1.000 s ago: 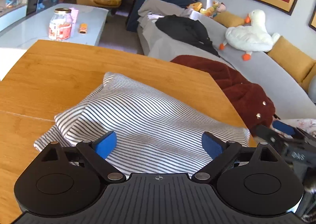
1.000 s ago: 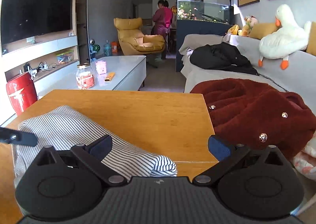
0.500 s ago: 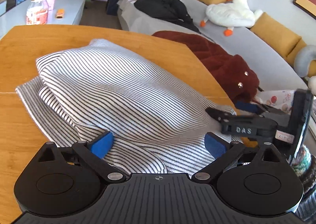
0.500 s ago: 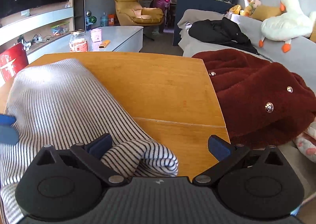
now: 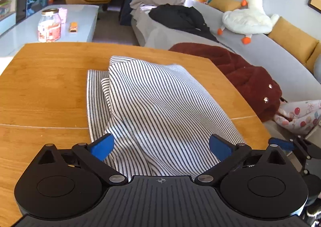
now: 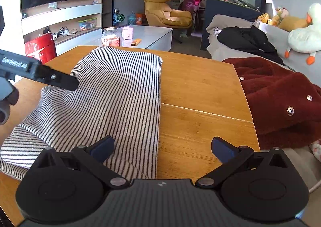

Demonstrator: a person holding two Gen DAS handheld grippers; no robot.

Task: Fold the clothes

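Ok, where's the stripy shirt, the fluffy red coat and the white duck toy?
Striped shirt [image 5: 160, 106], left wrist view, middle of the raised fold.
Red coat [image 6: 276, 94], right wrist view, fuzzy front near the shiny buttons.
Duck toy [image 5: 246, 19], left wrist view, its white body on the sofa.

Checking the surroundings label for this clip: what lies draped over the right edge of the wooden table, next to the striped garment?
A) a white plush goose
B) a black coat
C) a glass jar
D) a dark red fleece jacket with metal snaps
D: the dark red fleece jacket with shiny snaps hangs at the right edge of the wooden table, beside the striped garment.
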